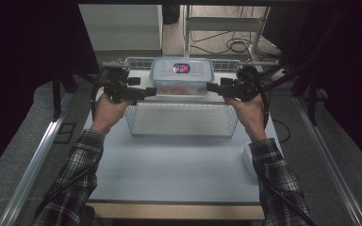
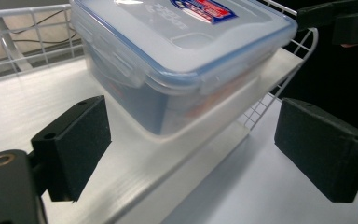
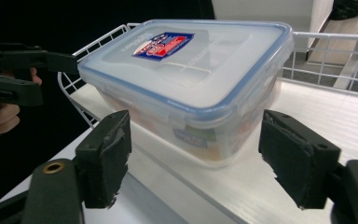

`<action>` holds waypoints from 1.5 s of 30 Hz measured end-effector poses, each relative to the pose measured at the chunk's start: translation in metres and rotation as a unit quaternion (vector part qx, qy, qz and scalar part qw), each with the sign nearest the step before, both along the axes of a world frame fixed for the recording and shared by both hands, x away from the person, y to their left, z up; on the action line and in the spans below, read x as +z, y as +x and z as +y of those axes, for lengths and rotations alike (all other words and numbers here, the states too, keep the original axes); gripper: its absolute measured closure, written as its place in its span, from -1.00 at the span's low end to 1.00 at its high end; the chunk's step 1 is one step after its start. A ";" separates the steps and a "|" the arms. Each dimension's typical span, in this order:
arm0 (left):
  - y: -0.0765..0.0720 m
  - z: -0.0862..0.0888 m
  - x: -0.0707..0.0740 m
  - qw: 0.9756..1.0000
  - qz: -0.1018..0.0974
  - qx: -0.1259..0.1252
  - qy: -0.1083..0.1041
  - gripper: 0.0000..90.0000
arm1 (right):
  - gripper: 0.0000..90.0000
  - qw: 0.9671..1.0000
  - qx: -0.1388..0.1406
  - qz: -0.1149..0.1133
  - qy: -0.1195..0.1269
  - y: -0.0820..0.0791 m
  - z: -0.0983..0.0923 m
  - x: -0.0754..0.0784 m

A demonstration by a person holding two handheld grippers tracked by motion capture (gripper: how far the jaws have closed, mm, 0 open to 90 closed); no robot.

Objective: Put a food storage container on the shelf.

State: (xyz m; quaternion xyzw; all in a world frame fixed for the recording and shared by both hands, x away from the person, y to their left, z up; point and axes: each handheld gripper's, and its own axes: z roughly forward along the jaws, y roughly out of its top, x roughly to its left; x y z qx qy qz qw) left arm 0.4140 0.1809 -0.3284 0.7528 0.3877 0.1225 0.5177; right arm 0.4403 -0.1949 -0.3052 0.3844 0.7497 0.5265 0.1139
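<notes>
Both of your grippers stand wide with nothing held; the box looks already set down on the shelf.

Your left gripper (image 1: 152, 90) and right gripper (image 1: 212, 87) flank the lidded container (image 1: 182, 75) at its two short ends, pads clear of its walls, so I judge the placing done and only the backing away left. The container rests upright on the white shelf (image 3: 307, 112) of the wire rack (image 1: 184, 120), near its front edge. It is translucent plastic, with a blue-sealed clip-on lid (image 3: 191, 56) shut, a red-and-blue label (image 3: 162, 44) on top, and orange contents dimly visible inside.
</notes>
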 end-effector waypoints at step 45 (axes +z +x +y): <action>-0.089 -0.024 -0.078 0.994 -0.031 -0.055 0.085 -0.97 | -0.96 0.997 0.054 -0.041 -0.048 -0.094 -0.015 -0.069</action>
